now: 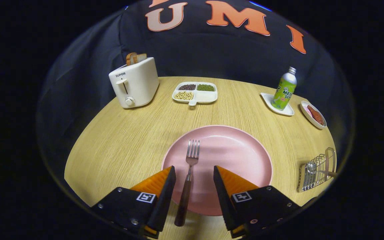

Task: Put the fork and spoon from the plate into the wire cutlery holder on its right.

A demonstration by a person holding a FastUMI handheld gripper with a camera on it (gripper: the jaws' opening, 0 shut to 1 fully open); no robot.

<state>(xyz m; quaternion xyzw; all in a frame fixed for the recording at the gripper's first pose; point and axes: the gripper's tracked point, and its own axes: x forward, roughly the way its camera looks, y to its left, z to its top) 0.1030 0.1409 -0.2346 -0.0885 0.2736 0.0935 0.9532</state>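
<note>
two spread fingers (194, 176) astride a wood-handled steel fork (188, 176) on a round glossy pink plate (238, 156)

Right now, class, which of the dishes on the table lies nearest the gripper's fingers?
The round pink plate, with the fork on it. The open gripper straddles the fork's handle; the divided tray, saucer and small dish lie far beyond.

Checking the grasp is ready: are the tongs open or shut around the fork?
Open. The tongs stand apart on either side of the fork, whose handle lies untouched between them on the pink plate.
</note>
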